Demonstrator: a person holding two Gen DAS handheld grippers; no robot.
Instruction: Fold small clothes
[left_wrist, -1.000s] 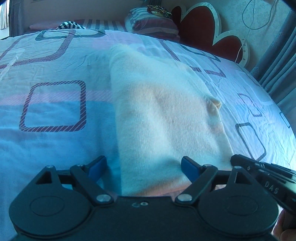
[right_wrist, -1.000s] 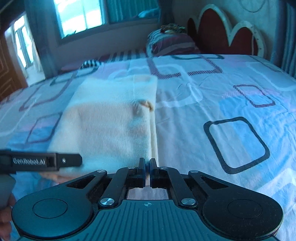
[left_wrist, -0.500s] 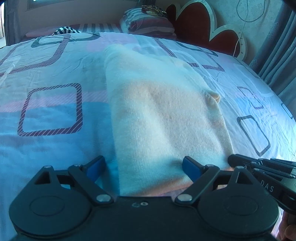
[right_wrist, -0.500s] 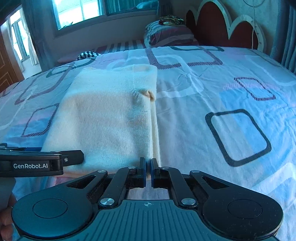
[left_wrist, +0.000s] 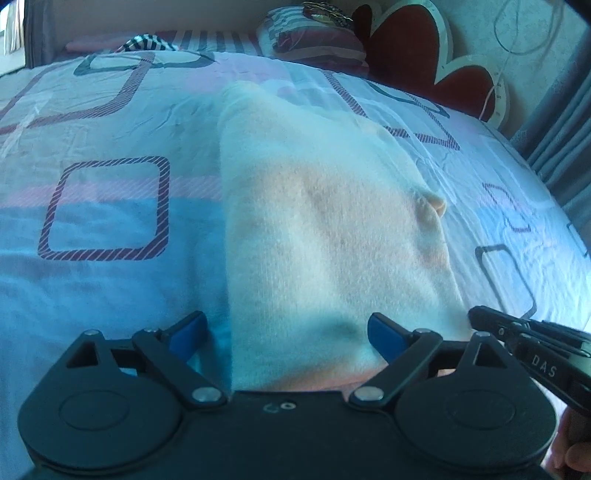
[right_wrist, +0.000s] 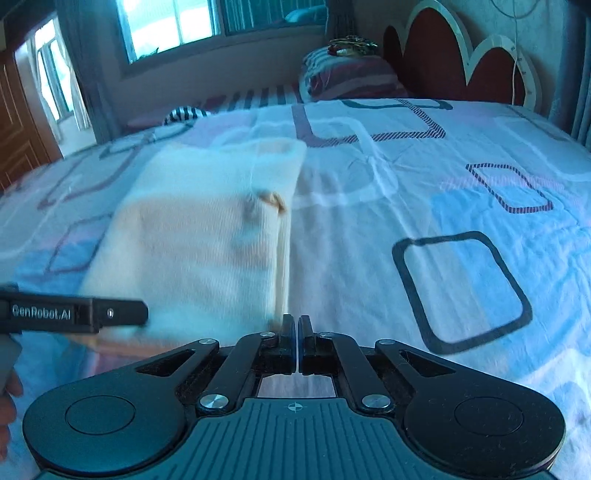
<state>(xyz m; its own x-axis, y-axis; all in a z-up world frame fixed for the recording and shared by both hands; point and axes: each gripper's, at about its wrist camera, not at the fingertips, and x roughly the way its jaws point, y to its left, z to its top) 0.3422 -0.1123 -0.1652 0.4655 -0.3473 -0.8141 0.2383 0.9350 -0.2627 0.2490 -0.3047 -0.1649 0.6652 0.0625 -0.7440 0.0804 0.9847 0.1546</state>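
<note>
A cream knit garment (left_wrist: 325, 240) lies folded into a long strip on the bed, with a small puckered tab (left_wrist: 432, 203) on its right edge. My left gripper (left_wrist: 286, 325) hovers over its near end. Its jaws are opening, and the blue pads straddle the cloth's near left part without pressing it. The right gripper's tip (left_wrist: 480, 317) shows at the garment's near right corner. In the right wrist view, my right gripper (right_wrist: 297, 325) is shut just right of the garment (right_wrist: 207, 240) edge, with nothing visibly pinched. The left gripper's finger (right_wrist: 122, 314) reaches in from the left.
A blue and pink bedsheet (right_wrist: 461, 288) with square outlines covers the bed. Striped pillows (right_wrist: 351, 77) and a red scalloped headboard (right_wrist: 443, 55) are at the far end. A curtain (left_wrist: 561, 122) hangs to the right, and a window (right_wrist: 166, 26) is on the far wall.
The left jaws have spread slightly wider over the garment's near end. The right gripper, still shut, has slid a little to the right, off the garment's corner.
</note>
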